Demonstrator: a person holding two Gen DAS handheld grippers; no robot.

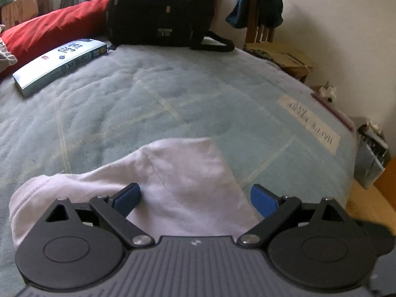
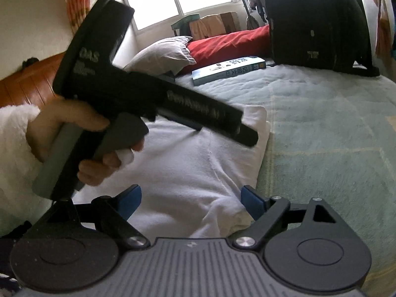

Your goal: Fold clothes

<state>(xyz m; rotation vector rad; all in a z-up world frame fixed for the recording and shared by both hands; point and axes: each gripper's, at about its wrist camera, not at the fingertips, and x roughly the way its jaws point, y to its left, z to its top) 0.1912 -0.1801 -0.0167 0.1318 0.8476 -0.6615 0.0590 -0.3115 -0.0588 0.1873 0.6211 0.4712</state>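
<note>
Left hand-held gripper (image 1: 195, 198) tilted downward over the white garment (image 1: 178, 185), blue fingers (image 1: 127, 196) spread wide, nothing pinched between them. Seen from the right wrist view as a black body slanting down across the cloth, gripped at its grey handle by a hand (image 2: 81, 136) in a fluffy white sleeve (image 2: 14, 153). Right hand-held gripper (image 2: 190, 200) likewise wide open, angled down above the garment's near edge, cloth below but not clamped. Garment spread on the pale green bed (image 1: 173, 94). Farther off, a book (image 1: 59, 64), red pillow (image 1: 54, 29) and black bag (image 1: 160, 10).
</note>
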